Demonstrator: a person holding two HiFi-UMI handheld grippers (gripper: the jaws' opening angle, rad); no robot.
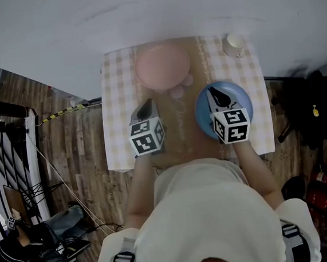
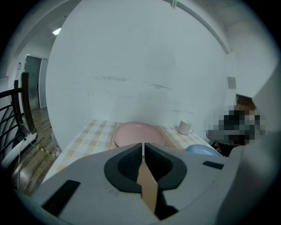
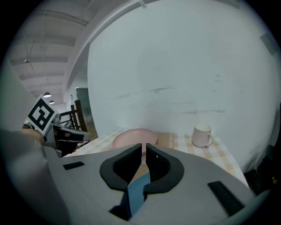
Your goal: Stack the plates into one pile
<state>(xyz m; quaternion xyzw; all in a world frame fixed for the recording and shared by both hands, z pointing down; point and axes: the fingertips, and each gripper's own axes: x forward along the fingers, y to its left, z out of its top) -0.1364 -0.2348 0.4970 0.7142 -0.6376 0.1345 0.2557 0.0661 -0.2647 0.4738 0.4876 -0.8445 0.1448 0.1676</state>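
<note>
while the two plates lie apart on the table, no stacking is done yet.
nearest, the left gripper (image 1: 146, 108) hovers over the checked cloth (image 1: 117, 103), jaws closed to a hairline, nothing in them. the right gripper (image 1: 220, 98) hangs above the blue plate (image 1: 243, 100), jaws almost together with a thin slit, also empty, pads not on the rim. blue plate sits near right on the cloth, pink plate (image 1: 163, 66) further back at centre, well apart from it, white mug (image 1: 234, 44) in the far right corner. judged: pile not begun; one plate must be gripped, lifted and set on the other.
</note>
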